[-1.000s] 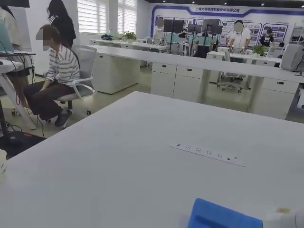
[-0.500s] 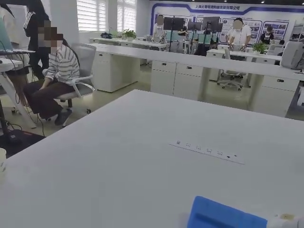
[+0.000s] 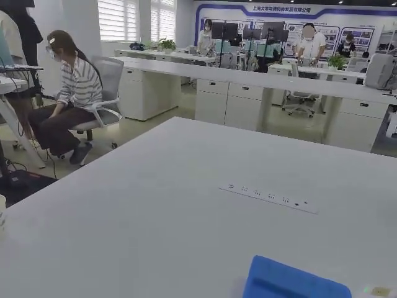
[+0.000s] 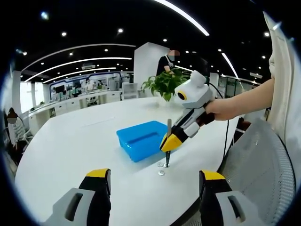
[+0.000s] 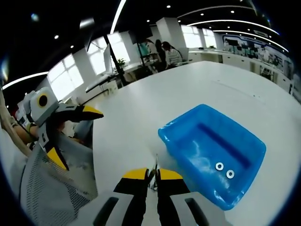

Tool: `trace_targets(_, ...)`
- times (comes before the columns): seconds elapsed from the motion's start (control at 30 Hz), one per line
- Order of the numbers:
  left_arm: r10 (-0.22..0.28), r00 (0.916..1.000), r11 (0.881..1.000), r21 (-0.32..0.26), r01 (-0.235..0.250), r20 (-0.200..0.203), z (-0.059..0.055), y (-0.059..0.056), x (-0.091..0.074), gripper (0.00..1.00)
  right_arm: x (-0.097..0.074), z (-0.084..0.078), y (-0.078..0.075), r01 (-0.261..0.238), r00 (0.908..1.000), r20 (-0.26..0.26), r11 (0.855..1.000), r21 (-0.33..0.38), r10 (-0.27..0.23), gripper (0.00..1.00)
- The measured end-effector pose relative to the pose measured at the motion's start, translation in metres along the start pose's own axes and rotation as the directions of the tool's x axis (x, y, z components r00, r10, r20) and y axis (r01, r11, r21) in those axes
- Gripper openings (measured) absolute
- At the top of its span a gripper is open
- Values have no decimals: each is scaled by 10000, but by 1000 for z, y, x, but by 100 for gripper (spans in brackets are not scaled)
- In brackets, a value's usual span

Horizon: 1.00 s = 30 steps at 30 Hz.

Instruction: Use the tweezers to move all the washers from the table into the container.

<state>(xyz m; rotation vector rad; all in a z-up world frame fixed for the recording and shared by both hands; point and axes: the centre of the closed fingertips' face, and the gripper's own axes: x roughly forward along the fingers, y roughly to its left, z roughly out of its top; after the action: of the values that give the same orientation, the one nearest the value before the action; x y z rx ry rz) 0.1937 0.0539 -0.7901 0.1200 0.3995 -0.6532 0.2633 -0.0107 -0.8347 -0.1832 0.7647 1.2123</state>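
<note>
metal washers (image 5: 219, 166), two of them, lie side by side on the floor of the blue container (image 5: 178, 134). in the left gripper view two more rest on the tabletop (image 3: 155, 205), close together and just beside the container's near wall. so the job looks about half done by what can be counted: two in, at least two left to move.

the tweezers (image 4: 167, 157) stand nearly upright with their tips right at the loose pair; whether they touch one i cannot tell. the right gripper (image 4: 170, 140) has its jaws pressed together on the tweezers' upper part. the left gripper (image 4: 155, 174) hangs back off the tabletop edge, jaws spread wide and holding nothing.

around the work the tabletop is bare apart from a flush socket strip (image 3: 270, 198) well beyond the container. a plant (image 4: 164, 84) sits at the far end, a mesh chair (image 4: 263, 160) stands close by the edge, and a person (image 3: 71, 99) sits well away across the room. nothing lies between the loose washers and the container; only its low wall has to be cleared.
</note>
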Motion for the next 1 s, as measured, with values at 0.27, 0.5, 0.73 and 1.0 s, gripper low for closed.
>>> trace_targets(0.27,-10,10000,10000,10,10,-12,0,0,0,78,3,0,6,-2,9999,-141,9962,-868,-10,4)
trace_targets(0.5,-10,10000,10000,15,10,-23,-1,0,0,78,8,-2,14,-81,9997,-230,9885,-1509,47,4)
trace_targets(0.73,-19,10000,10000,13,19,-35,-1,0,0,78,6,-4,15,-11,10000,-52,9858,-1681,2,4)
trace_targets(1.0,-23,10000,10000,23,23,-40,0,0,0,78,8,-3,15,168,9997,178,9832,-1818,-138,4)
